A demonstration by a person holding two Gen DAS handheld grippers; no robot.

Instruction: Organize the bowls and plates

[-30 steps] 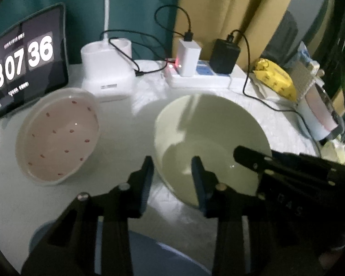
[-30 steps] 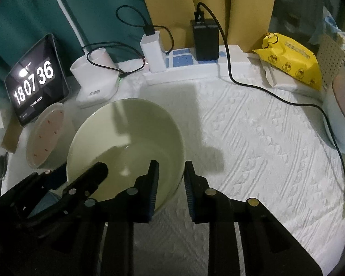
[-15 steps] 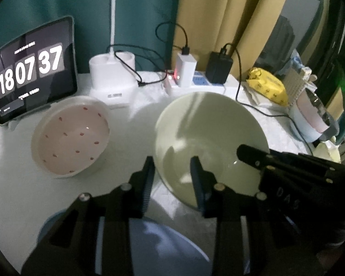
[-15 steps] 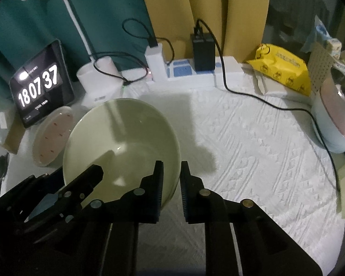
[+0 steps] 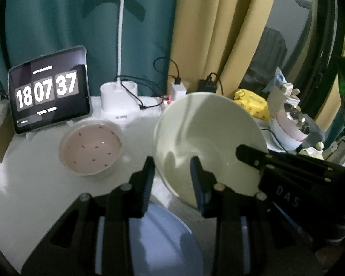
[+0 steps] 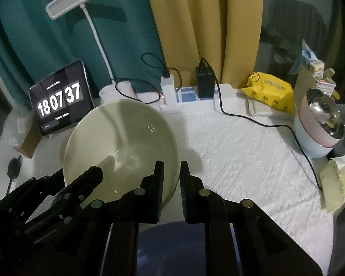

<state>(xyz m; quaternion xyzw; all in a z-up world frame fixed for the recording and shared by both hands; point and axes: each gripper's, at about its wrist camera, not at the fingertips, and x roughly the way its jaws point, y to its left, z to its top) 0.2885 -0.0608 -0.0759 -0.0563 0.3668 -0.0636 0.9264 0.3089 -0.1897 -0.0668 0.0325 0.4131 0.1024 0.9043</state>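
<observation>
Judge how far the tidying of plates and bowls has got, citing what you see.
Done: nothing looks stacked yet. In hand: both the left gripper and right gripper clamp the rim of the green bowl, tilted clear of the table. Left: the pink dotted bowl and blue plate sit apart, unsorted.

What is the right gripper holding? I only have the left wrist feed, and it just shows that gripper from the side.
Observer: The right gripper is clamped on the near rim of the green bowl, with one finger inside and one outside.
Operator: Anything on the cloth to the right of the bowl?
Observer: A black cable runs from the black charger across the white cloth toward its right side.
</observation>
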